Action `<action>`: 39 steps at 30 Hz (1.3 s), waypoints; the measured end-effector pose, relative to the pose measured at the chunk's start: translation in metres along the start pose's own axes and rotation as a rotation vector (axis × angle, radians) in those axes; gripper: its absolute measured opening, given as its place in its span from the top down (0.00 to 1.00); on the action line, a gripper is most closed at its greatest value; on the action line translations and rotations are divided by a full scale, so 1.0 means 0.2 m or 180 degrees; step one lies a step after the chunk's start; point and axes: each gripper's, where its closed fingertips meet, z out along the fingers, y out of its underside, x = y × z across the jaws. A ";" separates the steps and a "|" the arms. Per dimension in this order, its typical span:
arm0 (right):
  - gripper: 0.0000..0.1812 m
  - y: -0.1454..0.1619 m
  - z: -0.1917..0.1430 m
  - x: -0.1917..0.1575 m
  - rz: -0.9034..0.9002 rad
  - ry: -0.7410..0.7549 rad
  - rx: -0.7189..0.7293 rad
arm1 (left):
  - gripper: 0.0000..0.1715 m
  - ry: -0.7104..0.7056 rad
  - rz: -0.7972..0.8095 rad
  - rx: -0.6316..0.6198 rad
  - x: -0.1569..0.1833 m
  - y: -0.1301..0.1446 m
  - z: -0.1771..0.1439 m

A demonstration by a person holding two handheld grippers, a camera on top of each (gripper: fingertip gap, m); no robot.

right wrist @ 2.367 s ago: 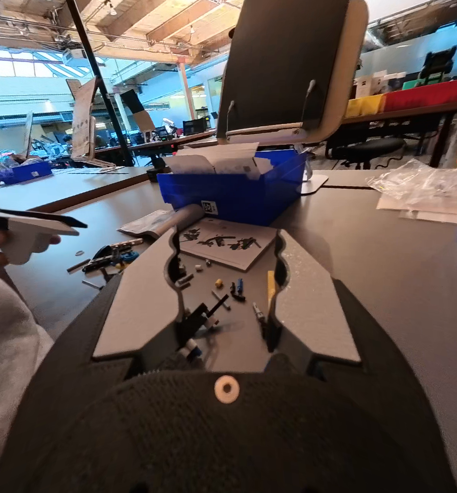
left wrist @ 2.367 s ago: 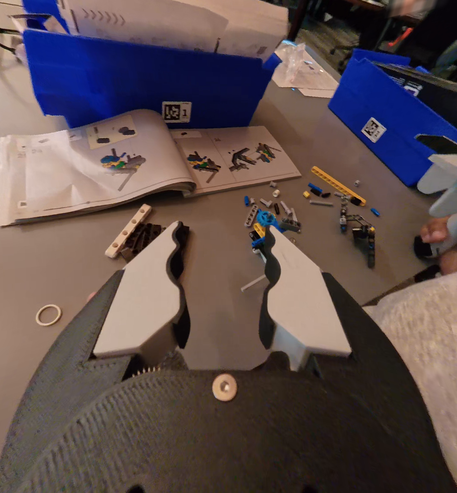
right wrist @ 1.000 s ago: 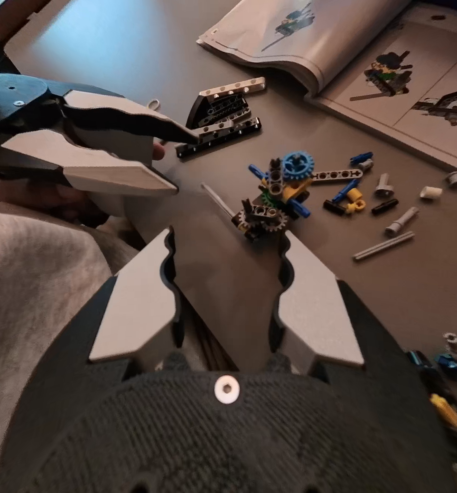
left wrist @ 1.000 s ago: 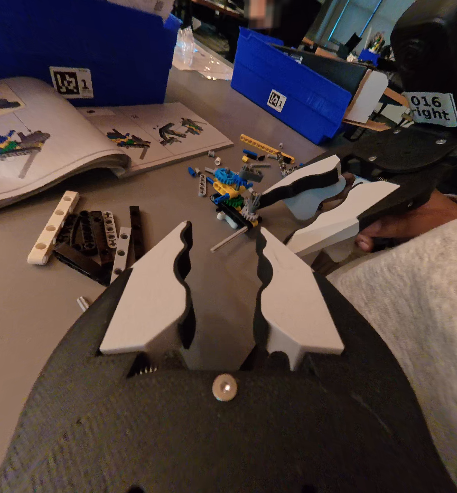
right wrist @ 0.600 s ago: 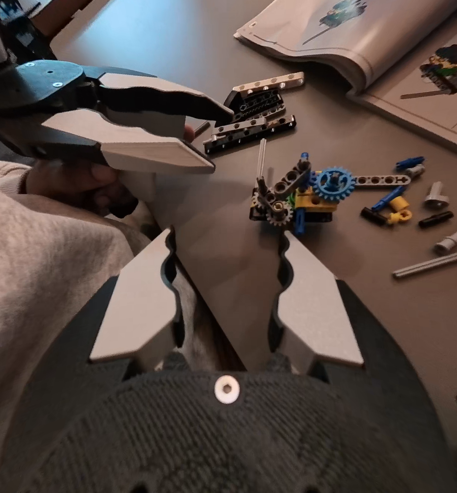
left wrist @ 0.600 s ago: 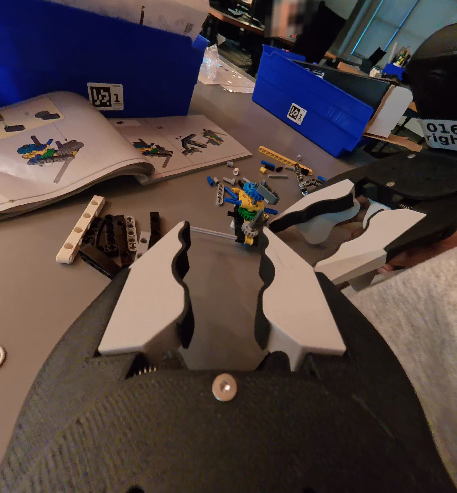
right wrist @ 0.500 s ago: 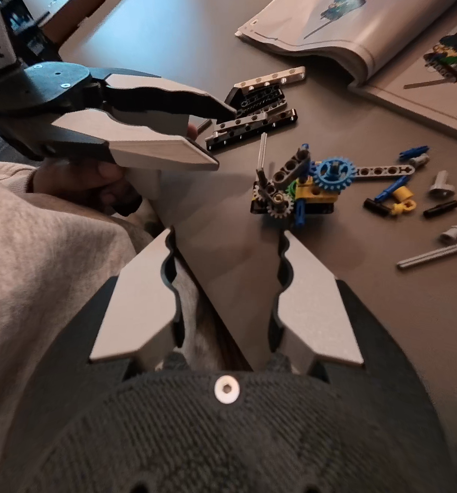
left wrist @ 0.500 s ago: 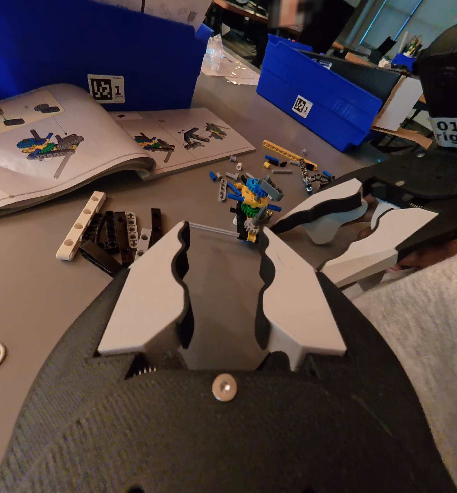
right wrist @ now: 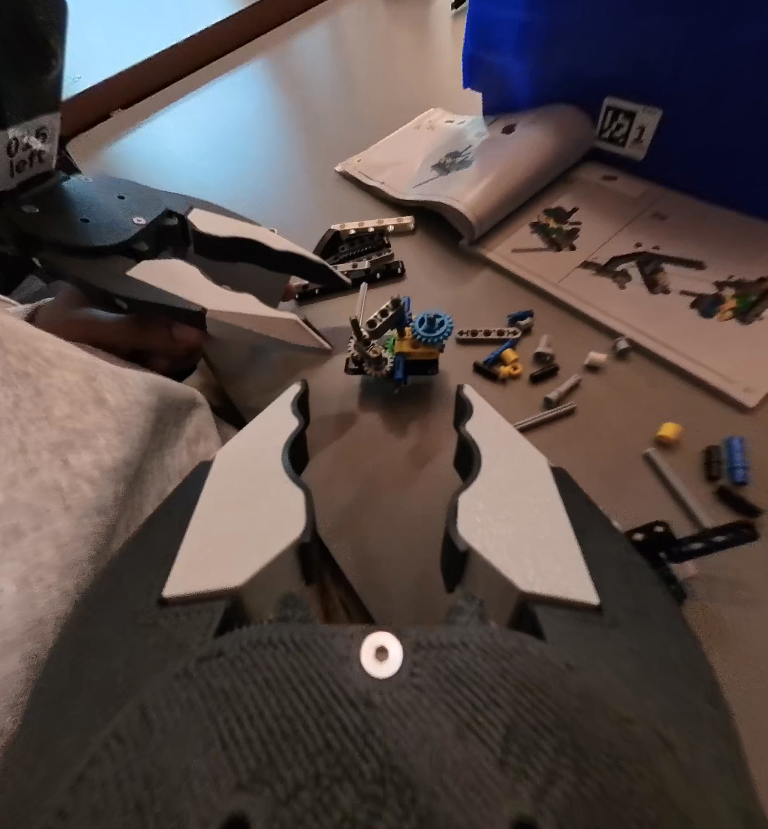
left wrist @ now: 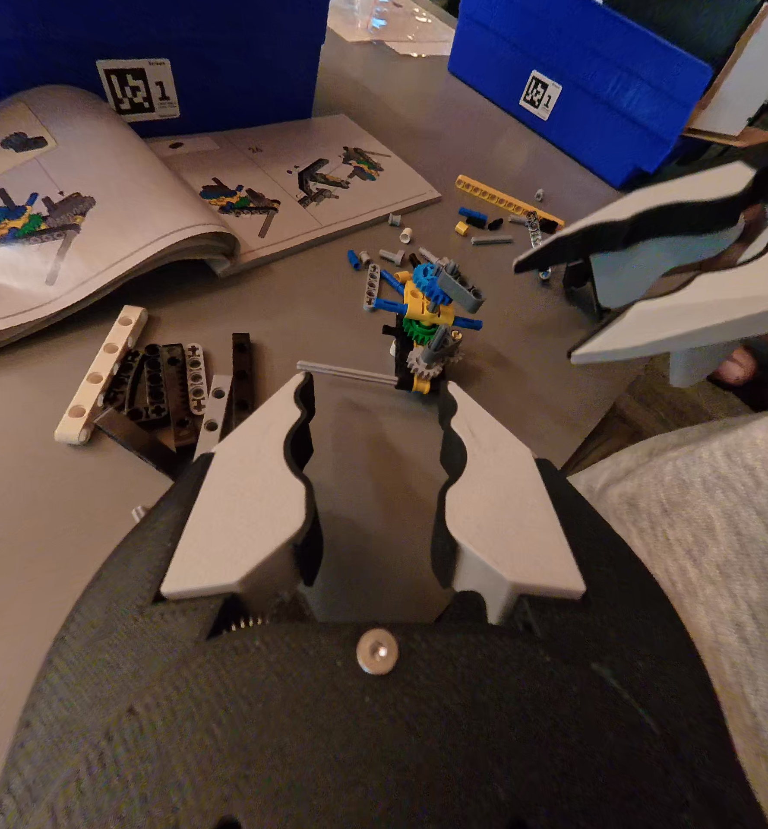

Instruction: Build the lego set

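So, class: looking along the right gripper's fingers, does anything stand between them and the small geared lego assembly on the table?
Nothing visible does. The right gripper is open, with bare table up to the lego assembly. The left gripper sits beside the assembly, not in the path.

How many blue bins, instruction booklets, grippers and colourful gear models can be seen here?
Blue bins: 2
Instruction booklet: 1
Grippers: 2, the left gripper and the right gripper
Colourful gear model: 1
Total: 6
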 end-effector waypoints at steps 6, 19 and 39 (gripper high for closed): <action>0.61 -0.02 0.05 0.04 -0.0289 -0.0026 -0.0222 | 0.68 -0.0001 0.0218 -0.0092 0.04 0.00 0.04; 0.50 -0.05 0.18 0.03 -0.0385 -0.0444 -0.0535 | 0.70 -0.0001 0.0312 -0.0185 0.06 0.00 0.09; 0.77 -0.13 0.14 0.02 -0.0379 -0.0463 -0.0440 | 0.79 0.0370 0.0188 0.0094 0.13 -0.08 0.05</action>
